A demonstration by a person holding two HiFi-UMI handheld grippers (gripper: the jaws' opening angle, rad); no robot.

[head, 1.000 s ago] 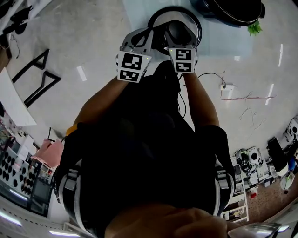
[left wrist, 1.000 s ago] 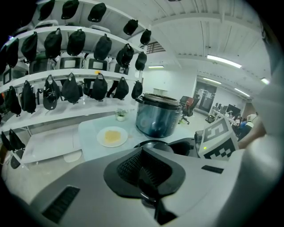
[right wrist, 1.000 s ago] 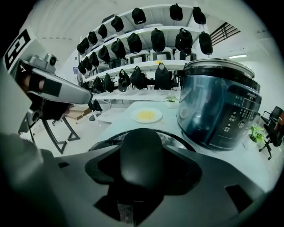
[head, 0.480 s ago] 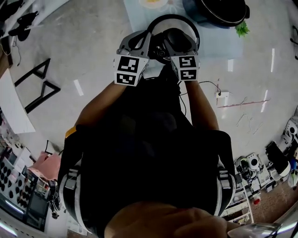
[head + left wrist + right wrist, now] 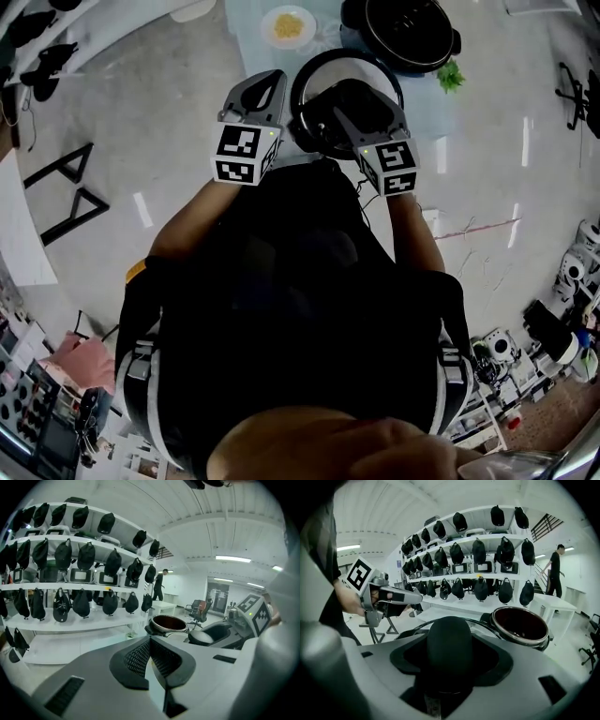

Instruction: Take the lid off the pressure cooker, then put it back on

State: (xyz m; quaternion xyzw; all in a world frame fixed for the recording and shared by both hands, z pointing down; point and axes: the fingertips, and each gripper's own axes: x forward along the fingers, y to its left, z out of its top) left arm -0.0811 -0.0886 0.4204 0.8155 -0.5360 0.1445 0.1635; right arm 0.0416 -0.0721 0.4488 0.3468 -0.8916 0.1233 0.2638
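Lid knob (image 5: 450,644) sits inside right hand-held gripper (image 5: 450,670); head view hides this.

In the head view the lid (image 5: 311,94) lies top centre, the left gripper (image 5: 266,84) just left of it, and the pot (image 5: 405,28) and plate (image 5: 287,25) above.

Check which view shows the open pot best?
Right gripper view: the pot sits large and near, its rim and dark inside plain, just past the lid. The head view shows it from above, partly cut by the top edge. The left gripper view shows it small and far.
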